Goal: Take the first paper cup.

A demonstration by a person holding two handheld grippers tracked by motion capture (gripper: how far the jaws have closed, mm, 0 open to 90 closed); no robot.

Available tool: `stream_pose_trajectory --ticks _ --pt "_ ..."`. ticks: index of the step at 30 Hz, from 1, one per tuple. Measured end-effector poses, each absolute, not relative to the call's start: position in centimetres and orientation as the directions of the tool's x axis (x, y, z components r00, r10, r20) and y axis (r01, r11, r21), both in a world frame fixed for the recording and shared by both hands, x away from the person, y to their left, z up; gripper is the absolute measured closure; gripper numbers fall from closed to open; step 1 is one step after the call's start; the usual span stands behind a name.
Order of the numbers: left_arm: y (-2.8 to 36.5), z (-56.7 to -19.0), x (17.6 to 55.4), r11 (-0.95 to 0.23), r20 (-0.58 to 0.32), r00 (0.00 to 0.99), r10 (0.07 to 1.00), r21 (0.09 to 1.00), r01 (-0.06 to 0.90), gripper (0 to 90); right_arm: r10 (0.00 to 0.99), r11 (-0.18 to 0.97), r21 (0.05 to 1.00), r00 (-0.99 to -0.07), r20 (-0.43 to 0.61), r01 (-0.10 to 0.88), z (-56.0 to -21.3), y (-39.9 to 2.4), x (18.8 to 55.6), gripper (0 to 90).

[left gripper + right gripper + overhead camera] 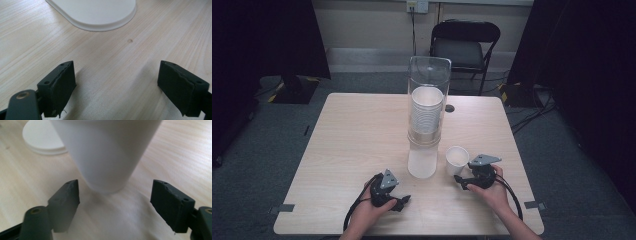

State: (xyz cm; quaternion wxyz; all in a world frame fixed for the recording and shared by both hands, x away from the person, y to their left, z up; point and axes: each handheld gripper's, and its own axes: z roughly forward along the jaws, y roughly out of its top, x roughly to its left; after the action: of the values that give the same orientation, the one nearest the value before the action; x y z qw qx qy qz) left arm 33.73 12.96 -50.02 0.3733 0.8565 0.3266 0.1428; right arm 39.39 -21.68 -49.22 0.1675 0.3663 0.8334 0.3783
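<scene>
Left gripper (pixel 403 201): held low over the near part of the light wood tabletop (pixel 347 145), jaws spread wide with bare wood between them. In the left gripper view the rounded white base (pixel 100 15) of the cup dispenser lies ahead of the jaws, apart from them.

Cup dispenser (pixel 426 115): a clear upright tube standing on the tabletop, ahead of and between the two grippers, with a stack of white cups (pixel 426 116) inside.

Right gripper (pixel 460 181): also low over the tabletop, jaws apart and gripping nothing. A single white paper cup (pixel 456 159) stands upright just ahead of it. In the right gripper view the cup (pixel 107 155) sits just beyond the jaw tips, centred on the gap; no contact is visible.
</scene>
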Motion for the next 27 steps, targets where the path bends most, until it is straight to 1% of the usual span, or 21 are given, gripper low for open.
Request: stream_pose_trajectory --ticks 1,3,4,7,10,12,14,16,20,24,25,26,27 --pt "13.0 -50.0 33.7 -0.508 0.001 0.746 0.666 0.733 0.453 14.4 0.735 0.452 0.747 -0.678 -0.002 0.488 -49.1 -21.9 39.2 25.4" --pt "13.0 -50.0 33.7 -0.507 0.0 0.745 0.667 0.733 0.453 14.4 0.735 0.451 0.754 -0.678 -0.011 0.477 -49.0 -22.4 39.0 34.5" --pt "13.0 -50.0 33.7 -0.508 0.001 0.746 0.666 0.733 0.453 14.4 0.733 0.45 0.758 -0.68 -0.011 0.473 -48.9 -22.6 39.1 37.5" --pt "13.0 -50.0 33.7 -0.507 0.0 0.746 0.666 0.733 0.453 14.4 0.752 0.415 0.774 -0.659 0.005 0.479 -48.9 -22.8 39.6 38.8" --pt "13.0 -50.0 33.7 -0.507 0.001 0.745 0.667 0.733 0.453 14.3 0.784 0.383 0.781 -0.621 0.007 0.493 -49.1 -22.7 40.6 37.6" --pt "13.0 -50.0 33.7 -0.507 0.0 0.745 0.667 0.733 0.453 14.3 0.8 0.351 0.785 -0.6 0.031 0.509 -49.3 -22.7 41.4 36.6" --pt "13.0 -50.0 33.8 -0.516 0.007 0.749 0.663 0.729 0.45 14.4 0.808 0.367 0.772 -0.589 0.012 0.519 -49.4 -22.5 42.0 33.8" --pt "13.0 -50.0 33.7 -0.51 0.003 0.747 0.665 0.732 0.452 14.4 0.813 0.363 0.776 -0.582 0.006 0.516 -49.1 -22.3 42.2 33.3" --pt "12.9 -50.0 33.7 -0.506 0.0 0.745 0.667 0.734 0.453 14.3 0.794 0.408 0.765 -0.607 -0.027 0.499 -48.6 -21.7 41.5 30.0" --pt "13.0 -50.0 33.8 -0.516 0.007 0.749 0.663 0.729 0.45 14.4 0.781 0.415 0.756 -0.625 -0.009 0.506 -48.3 -21.5 40.3 28.4" --pt "12.9 -50.0 33.7 -0.506 0.0 0.745 0.667 0.734 0.453 14.3 0.769 0.415 0.762 -0.64 -0.001 0.497 -48.1 -21.3 39.8 29.7" --pt "13.0 -50.0 33.7 -0.516 0.007 0.749 0.662 0.729 0.45 14.4 0.736 0.423 0.765 -0.677 0.023 0.485 -48.2 -20.7 38.9 34.0" --pt "13.0 -50.0 33.8 -0.516 0.007 0.749 0.662 0.729 0.45 14.4 0.736 0.423 0.765 -0.677 0.023 0.485 -48.2 -20.7 38.9 34.0"
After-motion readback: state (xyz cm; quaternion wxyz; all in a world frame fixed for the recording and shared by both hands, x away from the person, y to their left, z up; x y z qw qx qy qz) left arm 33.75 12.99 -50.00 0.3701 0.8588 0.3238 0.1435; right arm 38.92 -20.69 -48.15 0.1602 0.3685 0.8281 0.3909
